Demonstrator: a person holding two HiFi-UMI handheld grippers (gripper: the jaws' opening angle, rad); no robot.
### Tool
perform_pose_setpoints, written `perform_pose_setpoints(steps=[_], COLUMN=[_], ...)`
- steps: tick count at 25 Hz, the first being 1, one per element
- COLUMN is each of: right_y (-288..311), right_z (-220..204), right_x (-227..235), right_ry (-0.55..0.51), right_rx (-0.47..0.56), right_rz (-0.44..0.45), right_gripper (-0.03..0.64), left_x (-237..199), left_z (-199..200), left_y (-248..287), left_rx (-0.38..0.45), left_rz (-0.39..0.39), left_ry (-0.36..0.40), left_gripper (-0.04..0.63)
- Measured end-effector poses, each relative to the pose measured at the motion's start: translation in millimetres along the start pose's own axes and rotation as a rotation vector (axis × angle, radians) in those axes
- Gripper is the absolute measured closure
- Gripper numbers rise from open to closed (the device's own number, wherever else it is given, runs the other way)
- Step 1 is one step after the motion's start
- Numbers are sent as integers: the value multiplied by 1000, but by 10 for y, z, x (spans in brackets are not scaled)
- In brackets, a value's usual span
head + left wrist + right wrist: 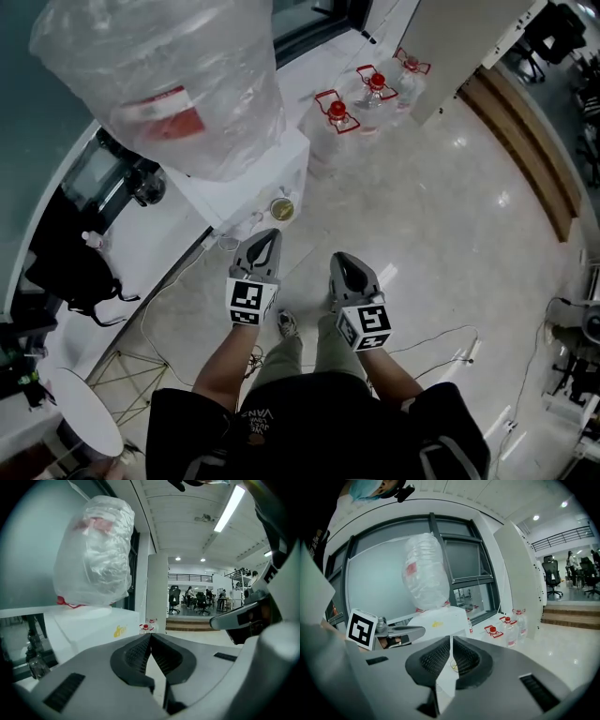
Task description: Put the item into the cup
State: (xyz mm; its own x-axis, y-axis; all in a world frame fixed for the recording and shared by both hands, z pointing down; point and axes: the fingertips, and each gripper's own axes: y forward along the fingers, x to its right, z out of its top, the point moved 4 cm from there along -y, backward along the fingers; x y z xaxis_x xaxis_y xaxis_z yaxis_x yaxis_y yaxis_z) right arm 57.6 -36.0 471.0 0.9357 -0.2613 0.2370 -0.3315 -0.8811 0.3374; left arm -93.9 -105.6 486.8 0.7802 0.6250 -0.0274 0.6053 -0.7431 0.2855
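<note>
A small clear cup (pixel 281 208) with something yellowish inside stands at the foot of the white water dispenser (pixel 251 178). The same cup (pixel 454 666) shows low in the right gripper view, past the jaws. My left gripper (pixel 266 235) hangs just below and left of the cup, jaws shut with nothing between them. My right gripper (pixel 338 260) is beside it to the right, also shut and holding nothing. In each gripper view the jaws meet at their tips: left gripper (pixel 150 636), right gripper (pixel 451 639). I see no loose item for the cup.
A large water bottle wrapped in clear plastic (pixel 164 80) sits on the dispenser. Three plastic bottles with red caps (pixel 339 117) stand on the floor by the window. A white pillar (pixel 459 56) rises at the right. Cables (pixel 155 309) trail across the glossy floor.
</note>
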Motion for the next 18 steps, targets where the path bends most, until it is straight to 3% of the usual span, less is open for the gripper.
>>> perform_pose_setpoints(steps=[18], right_y=[-558], right_z=[545], right_x=[-554], right_ry=[-64], right_rx=[96], right_rz=[12], right_gripper=[569], left_x=[305], left_z=[784], left_y=[-1084], left_rx=[71], left_rz=[-54], left_ry=[54], left_gripper=[577])
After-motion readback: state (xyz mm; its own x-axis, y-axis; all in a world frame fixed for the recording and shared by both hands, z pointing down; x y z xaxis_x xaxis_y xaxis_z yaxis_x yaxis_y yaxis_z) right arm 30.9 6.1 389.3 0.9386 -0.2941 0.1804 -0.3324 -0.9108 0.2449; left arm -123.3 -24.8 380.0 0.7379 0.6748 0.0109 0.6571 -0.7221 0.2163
